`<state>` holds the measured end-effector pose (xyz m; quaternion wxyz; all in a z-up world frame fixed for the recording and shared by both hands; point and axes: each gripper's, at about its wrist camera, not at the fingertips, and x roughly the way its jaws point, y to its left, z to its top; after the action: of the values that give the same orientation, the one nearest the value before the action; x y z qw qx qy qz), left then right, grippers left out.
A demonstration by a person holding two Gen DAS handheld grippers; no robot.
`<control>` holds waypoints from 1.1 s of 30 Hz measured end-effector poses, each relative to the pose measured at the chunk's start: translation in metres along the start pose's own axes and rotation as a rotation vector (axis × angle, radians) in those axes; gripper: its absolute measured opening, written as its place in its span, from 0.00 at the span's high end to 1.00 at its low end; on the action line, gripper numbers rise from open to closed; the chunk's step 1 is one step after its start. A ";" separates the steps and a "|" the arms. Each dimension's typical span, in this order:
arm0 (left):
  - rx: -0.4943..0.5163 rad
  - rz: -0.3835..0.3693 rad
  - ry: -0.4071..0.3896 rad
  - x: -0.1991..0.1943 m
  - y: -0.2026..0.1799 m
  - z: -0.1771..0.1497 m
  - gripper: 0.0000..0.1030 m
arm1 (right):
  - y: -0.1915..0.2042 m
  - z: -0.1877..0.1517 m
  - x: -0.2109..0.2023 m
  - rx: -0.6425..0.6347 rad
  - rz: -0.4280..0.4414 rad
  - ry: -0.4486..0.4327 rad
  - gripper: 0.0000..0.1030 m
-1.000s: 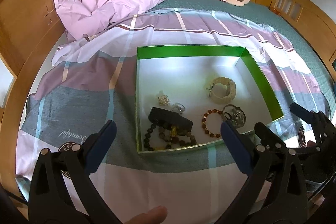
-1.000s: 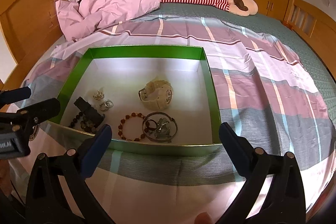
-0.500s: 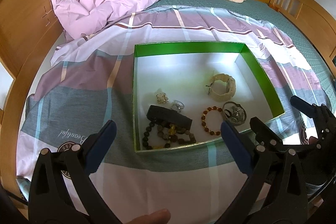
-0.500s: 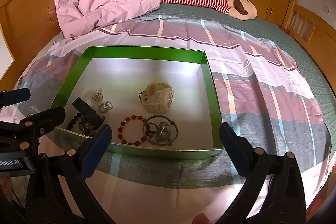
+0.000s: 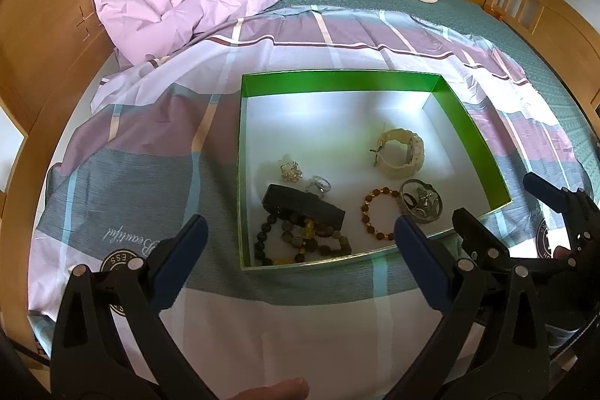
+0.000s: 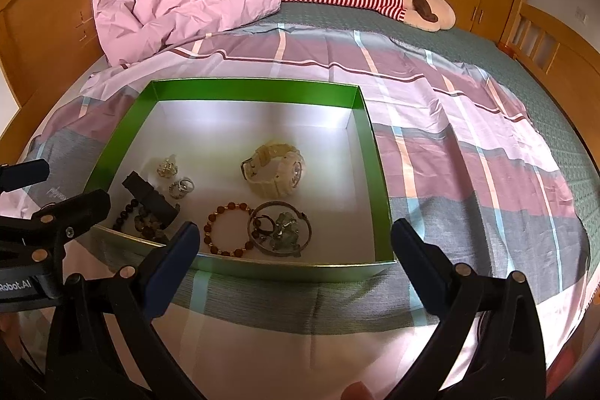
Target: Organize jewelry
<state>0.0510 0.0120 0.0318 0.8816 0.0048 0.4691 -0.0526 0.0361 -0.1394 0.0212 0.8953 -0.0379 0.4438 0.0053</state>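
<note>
On the bed, the green tray [image 6: 369, 152] lies ahead of both grippers. The right gripper [image 6: 290, 242], jaws wide and empty, is nearest the beaded bracelet [image 6: 229, 229]; the left gripper [image 5: 298, 238] is equally wide.

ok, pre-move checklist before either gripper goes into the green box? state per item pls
1. Left gripper open and empty: ok.
2. Right gripper open and empty: ok.
3. Both short of the green box, nothing touched: ok.
4. Red bead bracelet lying flat, apart from the cream watch: ok.
5. Metal bangle free to lift alone: not ok, small pieces lie inside its ring.
6. Dark bead string separable from the black bar lying across it: cannot tell.
</note>
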 end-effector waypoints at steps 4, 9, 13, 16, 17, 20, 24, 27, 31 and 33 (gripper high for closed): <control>-0.001 0.003 0.006 0.002 -0.001 0.000 0.04 | -0.002 -0.001 0.002 0.009 0.000 0.007 0.03; 0.003 0.005 0.012 0.004 -0.003 -0.002 0.04 | -0.005 -0.003 0.006 0.016 0.004 0.017 0.03; 0.004 0.009 0.016 0.005 -0.004 -0.002 0.04 | -0.005 -0.003 0.007 0.016 0.006 0.019 0.03; 0.004 0.010 0.016 0.006 -0.003 -0.002 0.04 | -0.004 -0.003 0.007 0.014 0.003 0.017 0.03; 0.003 0.010 0.016 0.006 -0.003 -0.002 0.04 | -0.004 -0.003 0.008 0.012 0.003 0.017 0.03; 0.003 0.010 0.017 0.006 -0.003 -0.002 0.04 | -0.004 -0.004 0.008 0.011 0.003 0.016 0.03; 0.005 0.011 0.016 0.006 -0.003 -0.002 0.04 | -0.004 -0.004 0.008 0.012 0.005 0.018 0.03; 0.004 0.015 0.011 0.006 -0.003 -0.002 0.04 | -0.004 -0.004 0.008 0.012 0.005 0.018 0.03; 0.003 0.010 0.013 0.006 -0.003 -0.003 0.04 | -0.004 -0.004 0.008 0.014 0.007 0.017 0.03; 0.001 0.008 0.019 0.006 -0.003 -0.003 0.04 | -0.006 -0.005 0.006 0.015 0.008 0.015 0.03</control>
<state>0.0519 0.0083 0.0250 0.8772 0.0076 0.4775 -0.0490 0.0360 -0.1458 0.0132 0.8921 -0.0294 0.4508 0.0050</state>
